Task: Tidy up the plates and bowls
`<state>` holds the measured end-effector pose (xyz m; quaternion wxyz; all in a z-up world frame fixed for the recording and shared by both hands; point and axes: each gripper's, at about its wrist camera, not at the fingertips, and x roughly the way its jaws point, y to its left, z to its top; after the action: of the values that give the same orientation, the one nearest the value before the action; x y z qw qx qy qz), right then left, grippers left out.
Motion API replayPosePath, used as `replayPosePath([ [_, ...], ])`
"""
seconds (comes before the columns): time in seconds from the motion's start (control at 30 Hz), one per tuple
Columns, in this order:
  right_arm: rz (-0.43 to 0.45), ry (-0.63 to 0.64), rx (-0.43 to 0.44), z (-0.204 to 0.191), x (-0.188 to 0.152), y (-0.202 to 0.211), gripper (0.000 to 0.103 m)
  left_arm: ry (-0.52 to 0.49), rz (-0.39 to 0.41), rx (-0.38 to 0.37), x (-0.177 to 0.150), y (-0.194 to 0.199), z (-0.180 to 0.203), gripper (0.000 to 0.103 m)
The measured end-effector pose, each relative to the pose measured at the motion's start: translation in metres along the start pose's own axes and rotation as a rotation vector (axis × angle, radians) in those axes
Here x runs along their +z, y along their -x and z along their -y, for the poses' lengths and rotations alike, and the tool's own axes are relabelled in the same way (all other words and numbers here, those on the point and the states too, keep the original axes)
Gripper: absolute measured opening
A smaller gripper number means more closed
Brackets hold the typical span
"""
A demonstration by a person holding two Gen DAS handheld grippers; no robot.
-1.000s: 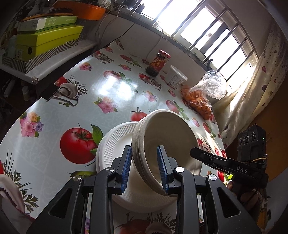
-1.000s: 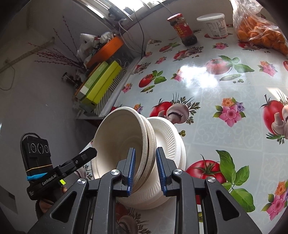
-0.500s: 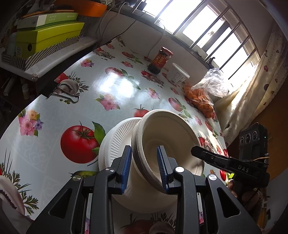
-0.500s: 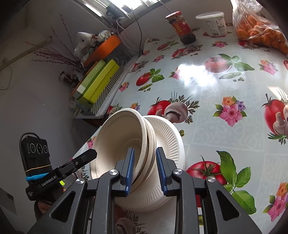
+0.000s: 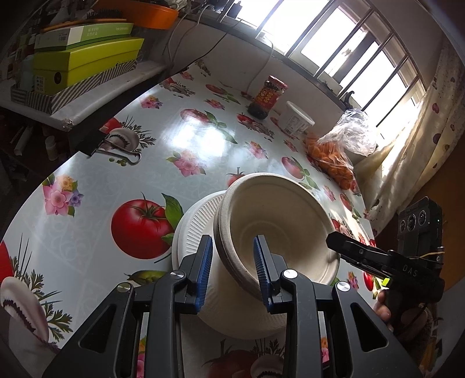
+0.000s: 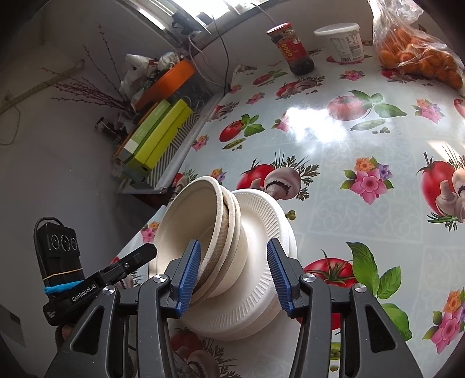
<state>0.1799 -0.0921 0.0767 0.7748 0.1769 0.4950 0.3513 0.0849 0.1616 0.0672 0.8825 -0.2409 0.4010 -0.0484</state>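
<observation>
Right at the near edge of the table (image 5: 96,186), a stack of bowls (image 5: 279,221) sits nested and tilted on top of a stack of white ribbed plates (image 6: 261,232). From the left wrist camera, the left gripper (image 5: 232,264) has its blue-padded fingers (image 5: 204,261) on either side of the near rim of the bowls, one finger outside the wall and one inside the hollow, jaws narrow and closed on that rim. From the right wrist camera, the right gripper (image 6: 234,276) has its jaws spread wide; its left pad lies against the bowls' rim while the right pad stands apart, out over the ribbed plate edge, so it grips nothing. Each gripper shows in the other's view, black, on the far side of the bowls.

Farther back on the vegetable-print tablecloth stand a dark jar with a red label (image 6: 292,48) and, just beside it, a white tub (image 6: 343,40). A clear bag of small orange fruit (image 6: 418,49) lies near the tub. Off the table's left side, green boxes (image 5: 84,58) are stacked on a shelf, with an orange tray (image 5: 145,11) behind them
</observation>
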Motion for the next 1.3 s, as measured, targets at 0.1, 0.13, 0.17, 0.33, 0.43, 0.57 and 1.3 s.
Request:
replayPosePath([
  [0.1,0.01,0.008,-0.005,-0.001,-0.002,0.005,0.048,-0.007,0.017,0.008,-0.001,0.005,0.002,0.043],
  [0.13,0.015,0.012,-0.011,-0.002,-0.003,0.007,0.048,-0.008,0.021,0.004,-0.002,0.007,0.003,0.043],
  [0.17,0.023,0.015,-0.015,-0.003,-0.004,0.01,0.048,-0.009,0.024,0.005,-0.002,0.009,0.003,0.044],
  [0.33,0.052,0.043,-0.029,-0.007,-0.012,0.024,0.049,-0.035,0.04,0.043,-0.009,0.019,0.011,0.046],
  [0.43,0.066,0.065,-0.042,-0.011,-0.018,0.033,0.049,-0.069,0.051,0.088,-0.017,0.025,0.017,0.046],
  [0.57,0.108,0.108,-0.082,-0.019,-0.029,0.047,0.049,-0.096,0.079,0.128,-0.029,0.035,0.025,0.046],
  [1.3,0.23,0.288,-0.406,-0.031,-0.119,0.075,0.063,-0.255,0.121,0.368,-0.12,0.039,0.054,0.046],
])
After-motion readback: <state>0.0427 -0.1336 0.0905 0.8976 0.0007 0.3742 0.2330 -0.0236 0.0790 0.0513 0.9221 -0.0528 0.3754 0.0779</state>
